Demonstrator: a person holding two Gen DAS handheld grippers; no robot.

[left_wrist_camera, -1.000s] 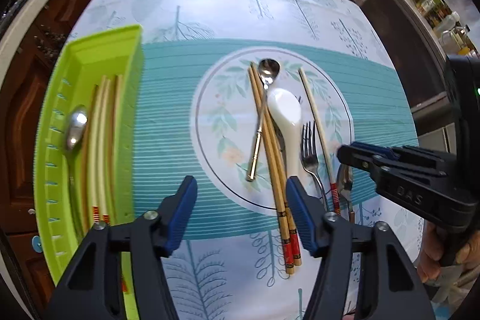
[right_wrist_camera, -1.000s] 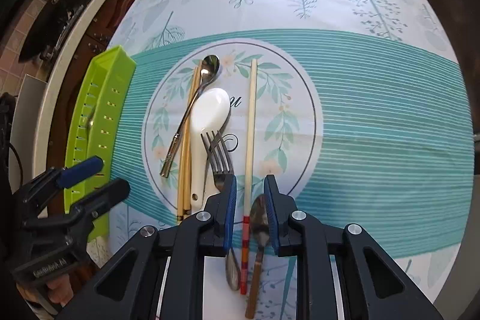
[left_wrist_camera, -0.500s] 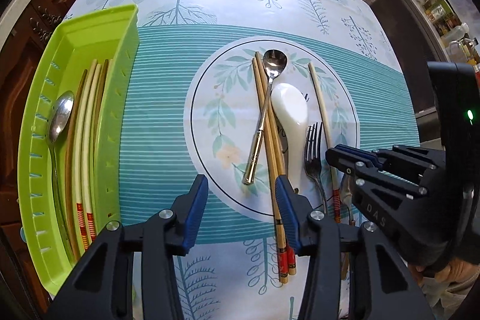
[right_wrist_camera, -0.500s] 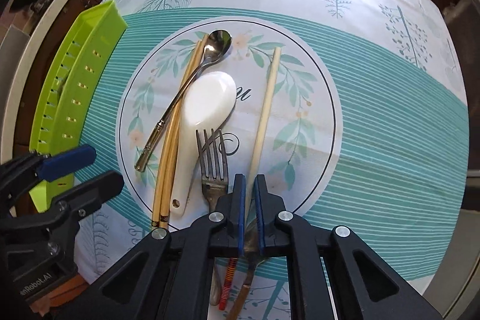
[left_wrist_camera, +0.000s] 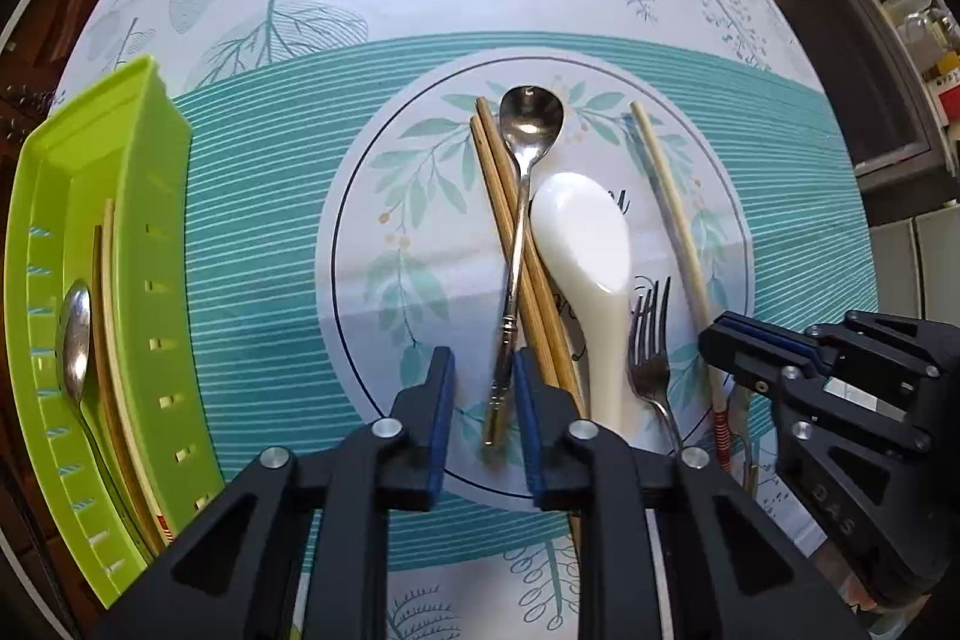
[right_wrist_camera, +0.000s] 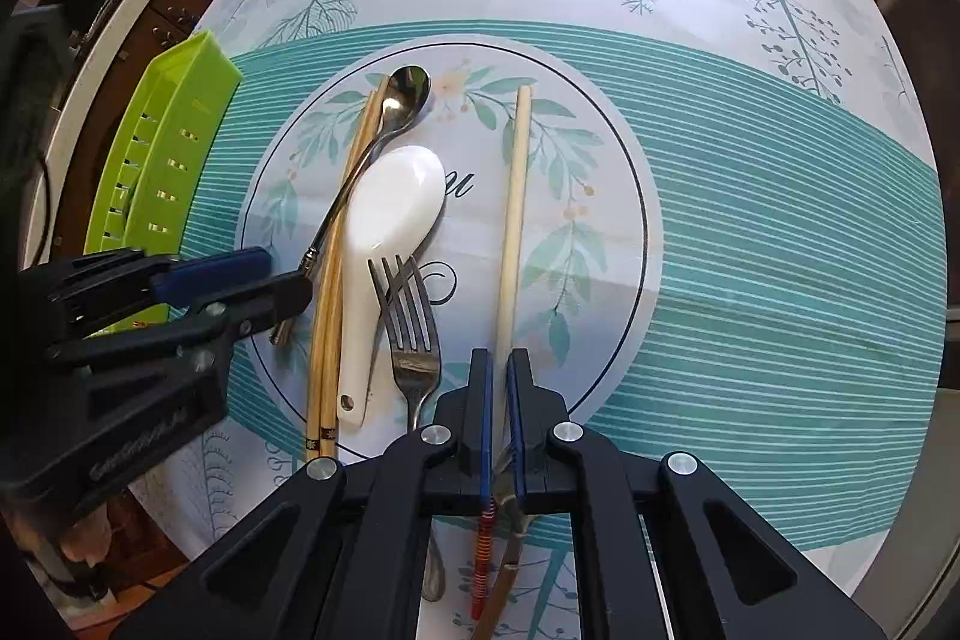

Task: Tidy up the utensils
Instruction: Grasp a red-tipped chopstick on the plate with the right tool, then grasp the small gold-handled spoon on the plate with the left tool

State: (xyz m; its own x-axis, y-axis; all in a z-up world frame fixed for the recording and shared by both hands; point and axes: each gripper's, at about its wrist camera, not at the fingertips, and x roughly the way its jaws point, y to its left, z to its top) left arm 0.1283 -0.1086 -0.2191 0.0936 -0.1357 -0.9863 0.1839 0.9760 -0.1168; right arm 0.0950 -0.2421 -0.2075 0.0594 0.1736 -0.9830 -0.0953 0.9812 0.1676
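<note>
right gripper (right_wrist_camera: 499, 400): clamped on pale chopstick (right_wrist_camera: 516, 196). left gripper (left_wrist_camera: 483, 394): fingers apart astride metal spoon (left_wrist_camera: 516, 244) handle. risk: spoon, resting across wooden chopsticks (left_wrist_camera: 522, 250), drags them when lifted.

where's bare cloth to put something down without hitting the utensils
Free: the striped teal cloth right of the single pale chopstick, out to the table edge, and the strip between the green tray and the wooden chopstick pair. Crowded: the printed circle's middle, where metal spoon, white spoon and fork overlap.
</note>
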